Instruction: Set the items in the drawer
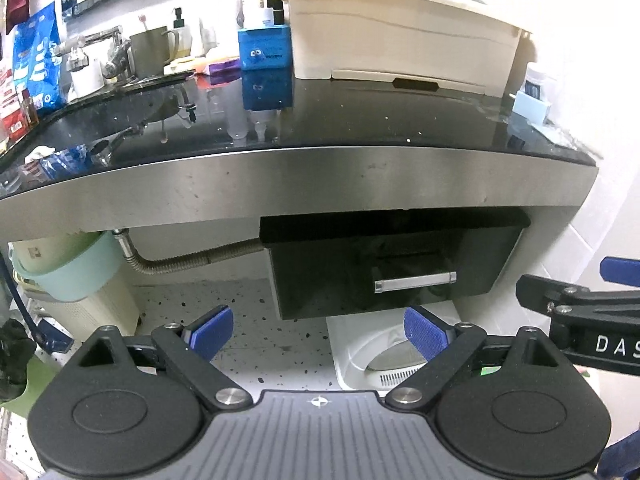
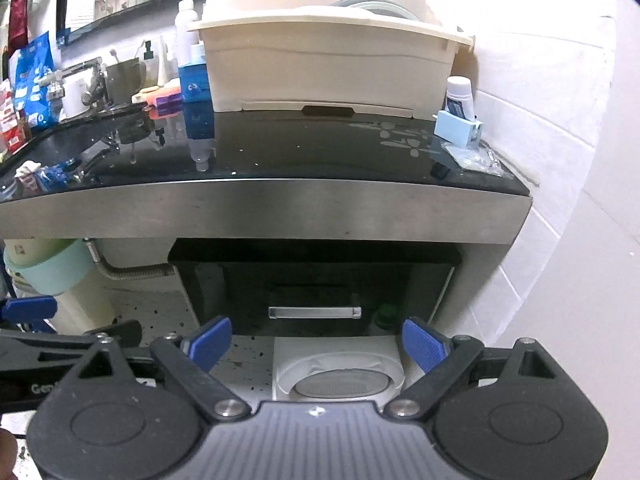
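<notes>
Black drawer (image 2: 316, 292) closed, facing tools; silver handle (image 2: 315, 312) lies horizontal. Left tool (image 1: 319, 334), right tool (image 2: 316, 344) both spread, empty.

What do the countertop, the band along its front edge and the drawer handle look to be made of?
Countertop: dark, glossy, likely glass or polished stone; it mirrors the bottles. Front band: brushed metal, probably stainless steel, with a dull streaky sheen. Drawer handle: a shiny silvery bar, seemingly metal or clear plastic.

Side by side and level, the left gripper (image 1: 318, 334) and right gripper (image 2: 316, 342) spread their blue-padded fingers (image 1: 424, 336) wide, holding nothing.
</notes>
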Motion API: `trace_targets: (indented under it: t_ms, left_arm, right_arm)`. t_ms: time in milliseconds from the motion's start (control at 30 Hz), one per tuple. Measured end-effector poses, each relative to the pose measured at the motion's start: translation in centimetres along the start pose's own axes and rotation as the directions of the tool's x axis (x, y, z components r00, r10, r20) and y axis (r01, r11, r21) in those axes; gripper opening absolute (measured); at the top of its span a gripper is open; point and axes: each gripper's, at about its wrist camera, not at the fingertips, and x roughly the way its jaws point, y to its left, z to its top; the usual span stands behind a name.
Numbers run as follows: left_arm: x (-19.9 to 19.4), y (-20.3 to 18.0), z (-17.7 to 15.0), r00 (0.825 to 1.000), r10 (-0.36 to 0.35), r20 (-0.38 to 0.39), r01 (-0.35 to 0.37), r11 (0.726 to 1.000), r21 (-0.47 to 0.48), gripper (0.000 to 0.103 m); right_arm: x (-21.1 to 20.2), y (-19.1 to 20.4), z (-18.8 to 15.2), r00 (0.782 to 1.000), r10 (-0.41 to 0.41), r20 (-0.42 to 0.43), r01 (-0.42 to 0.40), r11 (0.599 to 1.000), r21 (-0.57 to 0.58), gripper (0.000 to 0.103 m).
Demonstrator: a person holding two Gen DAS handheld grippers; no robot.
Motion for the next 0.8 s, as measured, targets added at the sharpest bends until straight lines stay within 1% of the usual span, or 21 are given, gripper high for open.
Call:
trace_targets:
  t_ms: [267,800]
  left_arm:
    - [-0.14,-0.08,0.23,1.0,0.026,0.013,-0.026,1.0,0.001,0.093]
    - [0.07,-0.07,0.1,0.999,0.039,0.007,-0.039,0.999,0.001,0.093]
  right_arm:
    - [0.04,0.29,0.09,1.0,0.019,0.001,-0.019,1.0,0.006,0.092]
    - [0.2,0.53,-0.12,1.0,0.021,-0.009,-0.021,1.0,-0.01,0.093]
